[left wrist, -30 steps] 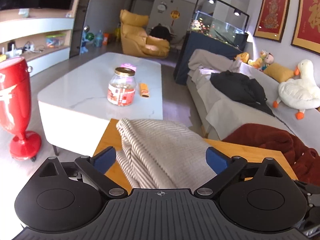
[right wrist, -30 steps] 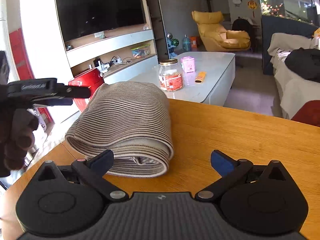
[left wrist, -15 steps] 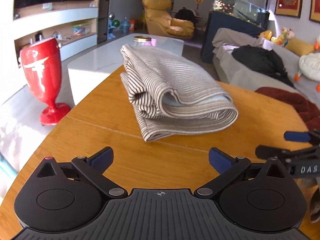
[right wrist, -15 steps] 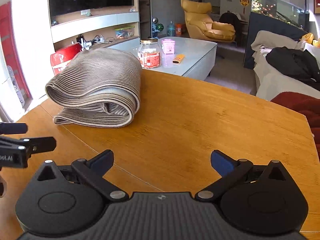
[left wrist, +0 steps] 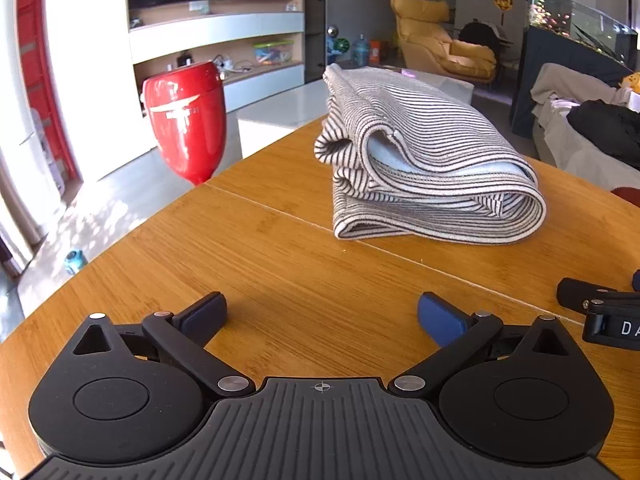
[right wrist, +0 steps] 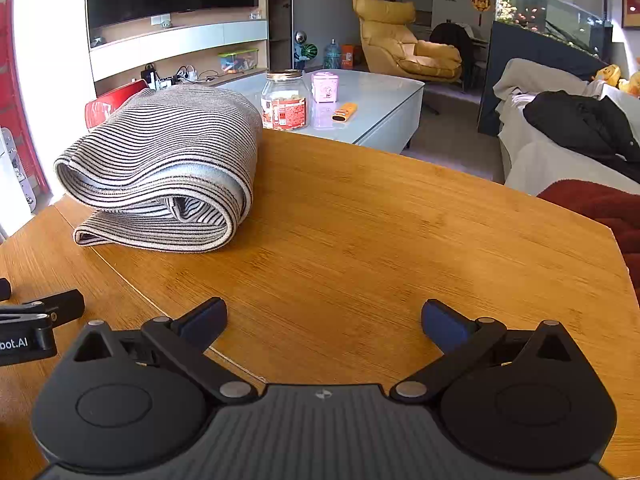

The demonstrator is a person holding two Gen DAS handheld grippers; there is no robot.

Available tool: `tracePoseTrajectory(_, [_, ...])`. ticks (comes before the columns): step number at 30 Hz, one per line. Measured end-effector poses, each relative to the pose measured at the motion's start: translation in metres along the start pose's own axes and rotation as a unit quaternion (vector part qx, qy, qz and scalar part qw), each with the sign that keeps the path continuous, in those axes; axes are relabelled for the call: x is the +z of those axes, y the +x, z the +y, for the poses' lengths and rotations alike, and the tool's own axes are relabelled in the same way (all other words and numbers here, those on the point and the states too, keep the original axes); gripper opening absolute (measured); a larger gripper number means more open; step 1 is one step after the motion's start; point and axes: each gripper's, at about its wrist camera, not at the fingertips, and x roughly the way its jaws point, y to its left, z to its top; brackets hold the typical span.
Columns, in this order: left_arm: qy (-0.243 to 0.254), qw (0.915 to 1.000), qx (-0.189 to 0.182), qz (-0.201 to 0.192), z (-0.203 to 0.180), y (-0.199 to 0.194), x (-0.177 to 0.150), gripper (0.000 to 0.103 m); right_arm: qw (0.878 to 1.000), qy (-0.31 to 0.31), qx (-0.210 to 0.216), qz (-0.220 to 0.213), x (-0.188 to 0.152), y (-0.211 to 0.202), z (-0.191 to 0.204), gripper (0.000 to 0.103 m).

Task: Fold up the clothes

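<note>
A grey striped garment [left wrist: 424, 160] lies folded in a thick stack on the wooden table [left wrist: 280, 264]; it also shows in the right wrist view [right wrist: 168, 172] at the table's far left. My left gripper [left wrist: 320, 316] is open and empty, low over the table, well short of the garment. My right gripper [right wrist: 320, 318] is open and empty over bare wood, to the right of the garment. Each gripper's tip shows at the edge of the other's view.
A red vase [left wrist: 186, 116] stands on the floor beyond the table's left edge. A white coffee table [right wrist: 372, 100] with a jar [right wrist: 285, 100] lies behind. A dark red blanket [right wrist: 600, 208] sits at the table's right edge, beside a sofa [right wrist: 560, 152].
Both grippers have drawn back from the folded garment toward the near side of the table. The garment lies let go and has not changed shape since half a second ago.
</note>
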Motion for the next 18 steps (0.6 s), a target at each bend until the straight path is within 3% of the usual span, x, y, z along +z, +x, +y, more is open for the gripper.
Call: tracePoseTrajectory(18, [0.0, 1.0, -0.001, 0.0, -0.0023, 0.0017, 0.0019, 0.103, 1.0, 0.0, 0.0, 0.0, -0.0001, 0.0002, 0.0014, 0.103])
